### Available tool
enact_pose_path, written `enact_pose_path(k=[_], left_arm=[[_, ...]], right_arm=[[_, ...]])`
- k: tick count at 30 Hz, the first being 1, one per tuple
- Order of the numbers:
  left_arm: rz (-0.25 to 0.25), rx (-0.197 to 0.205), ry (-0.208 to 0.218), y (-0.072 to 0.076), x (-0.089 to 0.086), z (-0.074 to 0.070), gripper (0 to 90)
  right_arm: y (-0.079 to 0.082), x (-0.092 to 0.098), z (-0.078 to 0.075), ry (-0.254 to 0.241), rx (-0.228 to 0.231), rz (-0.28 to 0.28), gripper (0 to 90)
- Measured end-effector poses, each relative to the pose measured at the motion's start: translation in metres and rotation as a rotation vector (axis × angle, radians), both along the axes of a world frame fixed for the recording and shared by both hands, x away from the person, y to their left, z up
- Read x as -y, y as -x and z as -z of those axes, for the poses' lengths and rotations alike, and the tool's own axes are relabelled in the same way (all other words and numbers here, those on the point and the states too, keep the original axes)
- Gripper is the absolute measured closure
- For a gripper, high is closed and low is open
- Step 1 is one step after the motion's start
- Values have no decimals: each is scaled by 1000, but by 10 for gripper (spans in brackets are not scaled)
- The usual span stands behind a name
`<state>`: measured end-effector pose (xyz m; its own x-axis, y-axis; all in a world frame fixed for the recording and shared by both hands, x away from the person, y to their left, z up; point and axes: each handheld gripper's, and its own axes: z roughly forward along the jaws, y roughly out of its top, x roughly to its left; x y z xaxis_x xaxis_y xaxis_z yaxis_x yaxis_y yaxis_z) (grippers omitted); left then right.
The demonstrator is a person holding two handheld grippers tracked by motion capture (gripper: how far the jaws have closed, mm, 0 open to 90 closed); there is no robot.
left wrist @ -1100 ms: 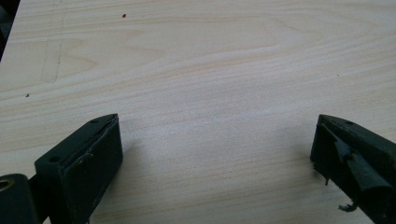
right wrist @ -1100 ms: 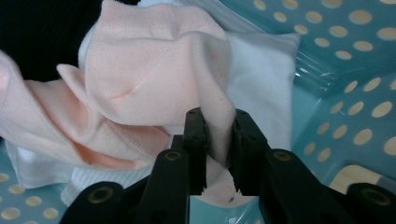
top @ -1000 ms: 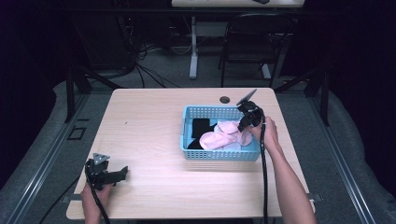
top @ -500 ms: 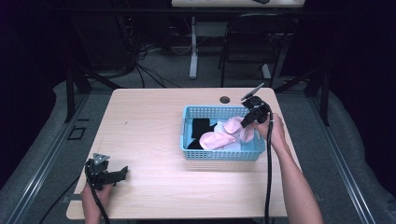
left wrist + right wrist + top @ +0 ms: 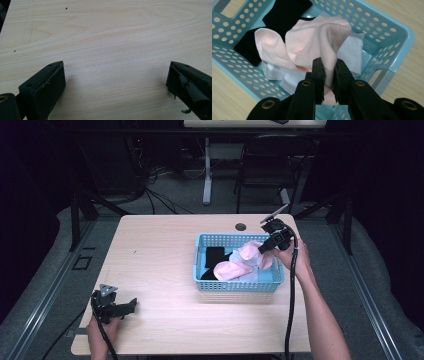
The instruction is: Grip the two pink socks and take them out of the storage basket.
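1. The right gripper (image 5: 328,75) pinches a pink cloth (image 5: 317,40) above the blue basket (image 5: 397,32); a straight lift should free it (other cloths lie beneath).
2. The left gripper (image 5: 115,82) rests agape on the table (image 5: 112,32).

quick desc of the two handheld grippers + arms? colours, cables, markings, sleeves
Both are black two-jaw grippers. The left gripper carries a grey three-cornered plate on top and trails a black cable; its jaw pads look worn and frayed. The right gripper shows brass-coloured rivets at the jaw pivots and a thick black cable. Forearms are bare, no sleeves visible.
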<state>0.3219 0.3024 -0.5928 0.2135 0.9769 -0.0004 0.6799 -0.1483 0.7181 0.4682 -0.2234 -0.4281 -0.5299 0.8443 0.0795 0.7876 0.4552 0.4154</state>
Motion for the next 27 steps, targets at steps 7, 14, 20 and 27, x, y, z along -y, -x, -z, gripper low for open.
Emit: enact_pose_path(k=[7, 14, 20, 27], left_arm=[[0, 0, 0, 0, 0, 0, 23], [0, -1, 0, 0, 0, 0, 23], [0, -1, 1, 0, 0, 0, 23], [0, -1, 0, 0, 0, 0, 23]], right_arm=[[8, -2, -13, 2, 4, -21, 804], [18, -5, -24, -7, 49, -38, 801], [29, -7, -34, 2, 63, -68, 798], [45, -13, -46, -9, 86, -95, 794]])
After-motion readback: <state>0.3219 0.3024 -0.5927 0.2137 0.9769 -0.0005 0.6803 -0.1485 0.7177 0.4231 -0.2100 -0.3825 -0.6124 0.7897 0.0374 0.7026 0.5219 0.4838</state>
